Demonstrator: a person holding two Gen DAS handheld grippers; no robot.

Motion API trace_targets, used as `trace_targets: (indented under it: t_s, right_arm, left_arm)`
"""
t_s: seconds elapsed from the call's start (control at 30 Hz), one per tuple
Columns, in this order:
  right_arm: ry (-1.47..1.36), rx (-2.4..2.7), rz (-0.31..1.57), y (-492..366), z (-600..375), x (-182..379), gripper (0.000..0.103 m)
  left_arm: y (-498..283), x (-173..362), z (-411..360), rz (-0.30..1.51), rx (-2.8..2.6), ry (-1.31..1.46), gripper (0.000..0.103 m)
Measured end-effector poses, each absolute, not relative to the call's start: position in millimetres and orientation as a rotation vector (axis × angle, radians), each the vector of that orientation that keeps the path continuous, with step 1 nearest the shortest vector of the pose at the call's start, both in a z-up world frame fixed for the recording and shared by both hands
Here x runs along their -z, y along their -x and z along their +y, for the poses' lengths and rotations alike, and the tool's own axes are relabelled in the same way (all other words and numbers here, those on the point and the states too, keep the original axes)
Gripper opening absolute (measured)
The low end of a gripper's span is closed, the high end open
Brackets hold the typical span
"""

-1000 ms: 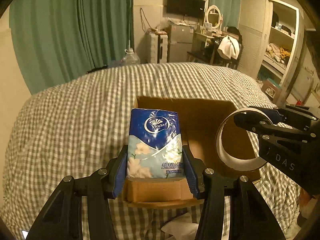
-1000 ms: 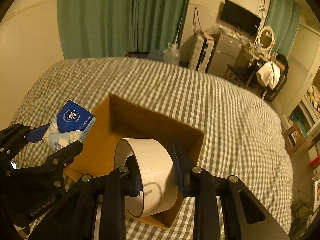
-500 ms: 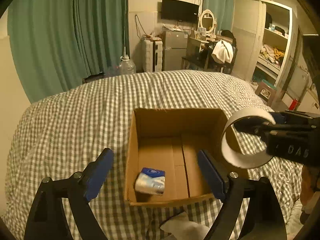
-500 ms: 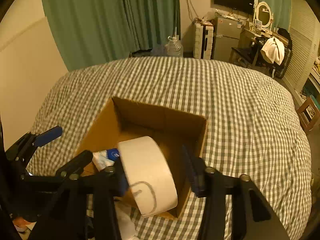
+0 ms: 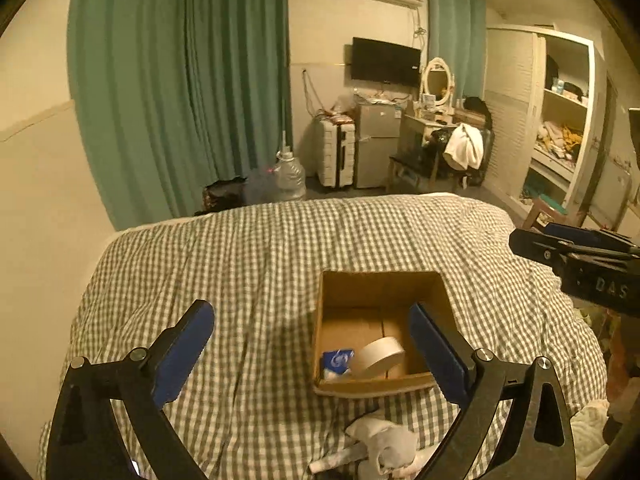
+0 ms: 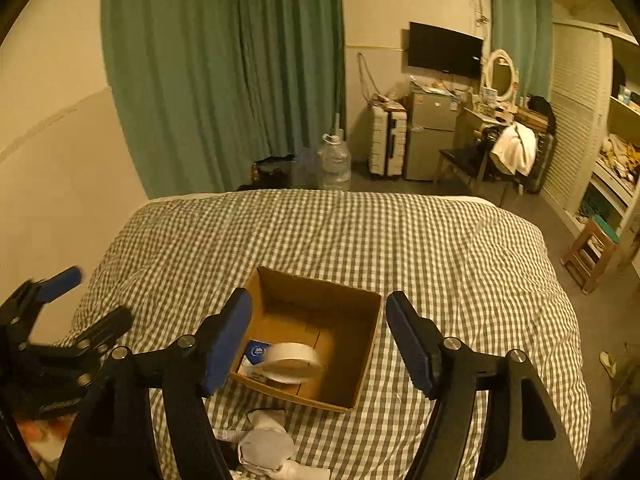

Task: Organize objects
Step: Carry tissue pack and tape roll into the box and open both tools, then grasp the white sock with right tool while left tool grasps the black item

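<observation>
An open cardboard box sits on the checked bed. Inside it lie a blue tissue pack and a white tape roll leaning against the pack. My left gripper is open and empty, held above the box's near left side. My right gripper is open and empty above the box; it also shows at the right edge of the left wrist view. The left gripper shows at the left of the right wrist view.
Crumpled white tissue or plastic lies on the bedcover just in front of the box. Green curtains, a water jug, a suitcase, a fridge and shelves stand beyond the bed. A wooden stool stands at the right.
Both grippers opened and pulled back and up. The tissue pack dropped into the box first, then the tape roll dropped in beside it.
</observation>
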State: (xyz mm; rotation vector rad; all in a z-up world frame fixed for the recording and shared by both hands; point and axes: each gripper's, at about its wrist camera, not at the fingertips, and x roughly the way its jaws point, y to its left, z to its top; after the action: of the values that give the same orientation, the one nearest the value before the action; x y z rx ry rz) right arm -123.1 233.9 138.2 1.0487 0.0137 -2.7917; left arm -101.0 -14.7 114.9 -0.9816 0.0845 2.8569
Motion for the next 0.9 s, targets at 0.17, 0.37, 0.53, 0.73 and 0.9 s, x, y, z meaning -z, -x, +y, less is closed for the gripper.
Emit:
trace_targets:
  t_s: [0.17,0.37,0.53,0.73,0.9]
  right_arm:
    - [-1.064,2.761,-0.078,110.0,236.8,-124.1,0.069]
    - [-1.065,2.729,0.093,88.4,227.5,-76.6,0.069]
    - [-1.065,2.667,0.209,63.1,216.2,-17.2,0.069]
    - [-1.100,2.572,0.240,45.9,208.0,53.1,0.070]
    - [-1.137,2.467,0.154,44.3,193.7,98.3,0.082]
  left_arm:
    - [80.6,-89.1,-37.2,0.085,-2.873,0.999,0.100]
    - [61.8,-17.0,-64.4,-0.030,-2.929,1.091,0.100]
    - [33.1,46.2,-69.0,-0.093,-3.004,1.120,0.100]
    - [19.3,109.4,-52.3,0.048,-2.971,1.233,0.100]
    - [17.8,144.9,-46.5,0.075,-2.906,1.336,0.100]
